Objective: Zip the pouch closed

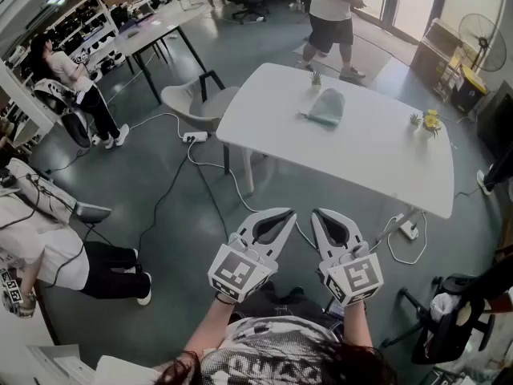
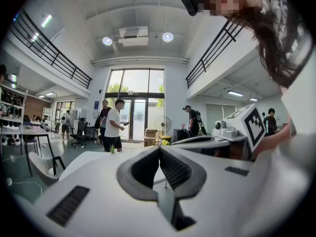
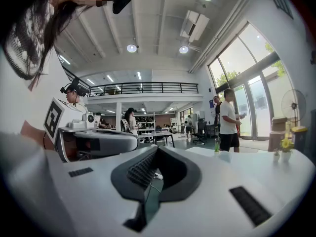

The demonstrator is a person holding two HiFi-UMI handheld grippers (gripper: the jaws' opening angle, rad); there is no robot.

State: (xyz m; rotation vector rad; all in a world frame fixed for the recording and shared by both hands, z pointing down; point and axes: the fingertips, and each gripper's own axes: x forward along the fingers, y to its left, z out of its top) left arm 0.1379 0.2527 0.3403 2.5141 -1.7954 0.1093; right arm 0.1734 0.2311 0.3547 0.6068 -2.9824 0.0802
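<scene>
A pale green pouch (image 1: 327, 107) lies on the far half of the white table (image 1: 377, 159); whether its zip is open is too small to tell. My left gripper (image 1: 286, 213) and right gripper (image 1: 320, 214) are held side by side close to my body, well short of the table's near edge. Both point toward the table and both are shut with nothing between the pads. In the left gripper view the jaws (image 2: 159, 148) meet in front of the table top. The right gripper view shows its jaws (image 3: 155, 150) shut too, with the left gripper's body (image 3: 91, 138) beside them.
A small green plant (image 1: 316, 78) and yellow flowers (image 1: 432, 121) stand on the table. A chair (image 1: 196, 101) sits at the table's left end, with a power strip (image 1: 195, 137) and cables on the floor. One person (image 1: 333, 10) stands beyond the table; others sit at left. A fan (image 1: 479, 34) stands far right.
</scene>
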